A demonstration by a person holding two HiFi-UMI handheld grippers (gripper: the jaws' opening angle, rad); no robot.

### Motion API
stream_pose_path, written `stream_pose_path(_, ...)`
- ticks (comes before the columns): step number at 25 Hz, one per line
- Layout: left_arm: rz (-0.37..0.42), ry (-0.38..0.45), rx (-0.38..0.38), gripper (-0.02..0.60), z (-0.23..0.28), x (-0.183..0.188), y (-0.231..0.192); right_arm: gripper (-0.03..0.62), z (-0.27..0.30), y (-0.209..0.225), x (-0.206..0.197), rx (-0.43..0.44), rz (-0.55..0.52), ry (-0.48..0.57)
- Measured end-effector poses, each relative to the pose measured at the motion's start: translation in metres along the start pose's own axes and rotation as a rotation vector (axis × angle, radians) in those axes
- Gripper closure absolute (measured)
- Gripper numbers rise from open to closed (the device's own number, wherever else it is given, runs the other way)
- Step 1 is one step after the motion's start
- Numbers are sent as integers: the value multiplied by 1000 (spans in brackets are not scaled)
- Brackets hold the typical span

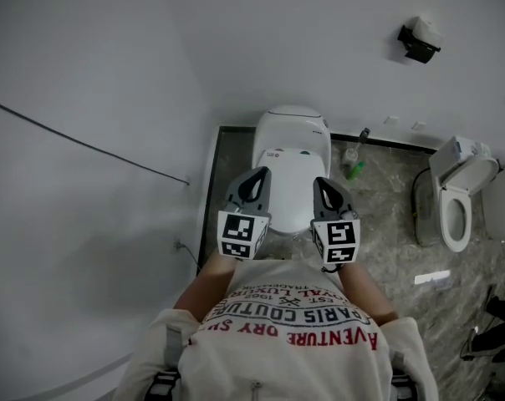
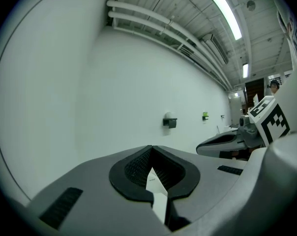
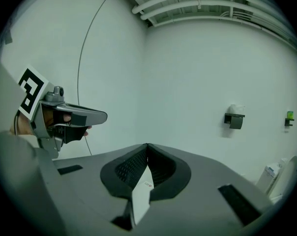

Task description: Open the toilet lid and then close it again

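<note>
A white toilet (image 1: pixel 291 132) stands in the corner against the back wall. Its lid (image 1: pixel 291 192) lies between my two grippers in the head view. My left gripper (image 1: pixel 257 172) hangs over the lid's left side and my right gripper (image 1: pixel 321 182) over its right side, both held up near level. Whether either one touches the lid I cannot tell. In the left gripper view the left gripper (image 2: pixel 151 147) is shut, with only a white sliver of toilet showing below the jaws. The right gripper (image 3: pixel 147 145) is shut the same way. Each gripper view shows the other gripper beside it.
A grey wall runs close along the left, with a cable (image 1: pixel 85 144) and a socket (image 1: pixel 179 245). A brush and a green bottle (image 1: pixel 354 167) stand right of the toilet. A second toilet (image 1: pixel 457 207) with its lid up is further right. A paper holder (image 1: pixel 418 42) hangs on the back wall.
</note>
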State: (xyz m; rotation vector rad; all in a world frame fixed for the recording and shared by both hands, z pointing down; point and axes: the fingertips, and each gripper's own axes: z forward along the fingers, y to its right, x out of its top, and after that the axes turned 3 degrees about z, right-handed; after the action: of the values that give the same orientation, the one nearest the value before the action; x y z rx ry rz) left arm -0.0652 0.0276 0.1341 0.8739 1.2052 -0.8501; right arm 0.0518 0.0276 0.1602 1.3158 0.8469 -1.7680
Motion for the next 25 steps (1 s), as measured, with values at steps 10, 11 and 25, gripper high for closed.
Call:
stream_pose_path(10, -39, -22, -18, 574, 6, -9, 5, 580, 1, 2, -2, 2, -20, -12)
stream_pose_path(11, -40, -23, -20, 574, 6, -9, 5, 580, 1, 2, -3, 0, -21, -11)
stream_pose_path(25, -31, -38, -26, 574, 2, -16, 4, 580, 0, 0, -9, -6, -7, -16)
